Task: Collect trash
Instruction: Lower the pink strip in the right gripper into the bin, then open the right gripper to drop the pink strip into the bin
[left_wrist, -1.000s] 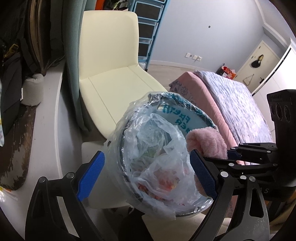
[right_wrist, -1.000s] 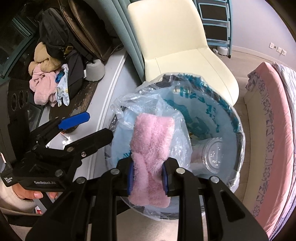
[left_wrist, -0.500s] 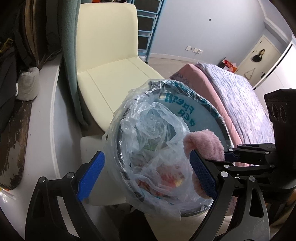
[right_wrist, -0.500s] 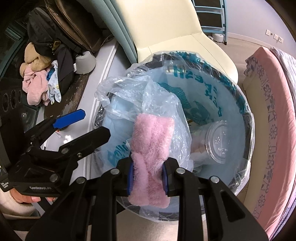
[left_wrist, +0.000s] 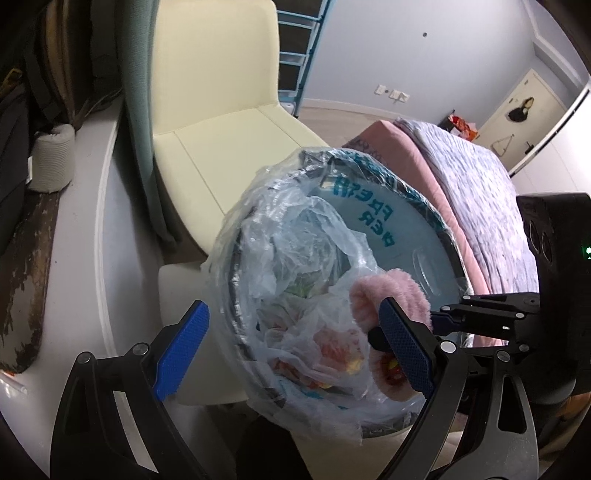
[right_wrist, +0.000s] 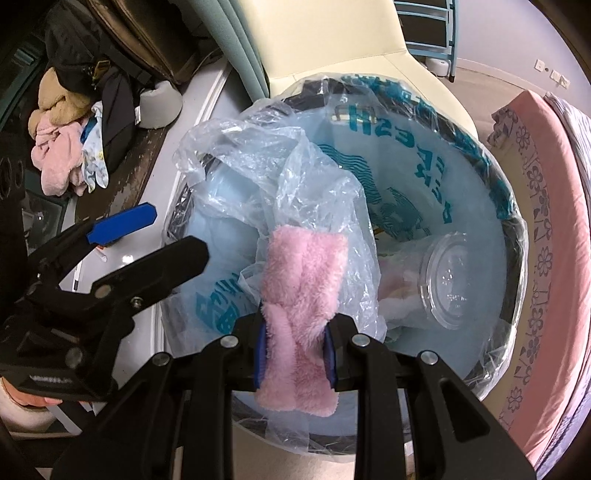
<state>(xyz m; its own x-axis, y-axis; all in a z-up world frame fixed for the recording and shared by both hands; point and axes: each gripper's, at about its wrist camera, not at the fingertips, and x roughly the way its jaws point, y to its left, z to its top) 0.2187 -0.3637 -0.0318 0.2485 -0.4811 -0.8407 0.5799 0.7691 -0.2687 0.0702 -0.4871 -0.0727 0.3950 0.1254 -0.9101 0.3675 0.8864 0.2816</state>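
Right gripper (right_wrist: 295, 352) clamped on pink fluffy cloth (right_wrist: 303, 295), blue pads squeezing its lower part; one end hangs below the jaws, the rest sticks up over the bin mouth. A crumpled clear plastic bag (right_wrist: 280, 162) is bunched around and behind the cloth; whether the pads also pinch it, can't tell. Left gripper (left_wrist: 291, 350) jaws spread wide, nothing between the pads, hovering at the bin's near rim; its right pad overlaps the cloth in the left wrist view, contact unclear. Trash bin (right_wrist: 517, 236) round, dark rim, lined with pale blue liner with teal print, partly legible "FRESH". Inside: clear plastic cup (right_wrist: 448, 280) lying on its side at the right, crumpled wrappers with red and yellow colours under film, contents hard to make out. Near rim of bin cut off by the gripper bodies. Just beyond the bin, cream chair (left_wrist: 221, 122), touching or nearly so. Left: white ledge (left_wrist: 81, 206) with grey roll and dark bags, pile of pink and tan cloths (right_wrist: 59, 147). Right: bed with pink mattress edge (right_wrist: 554, 206) and grey-lilac cover. Far: blue shelf frame (left_wrist: 299, 48), pale wall, cream door.
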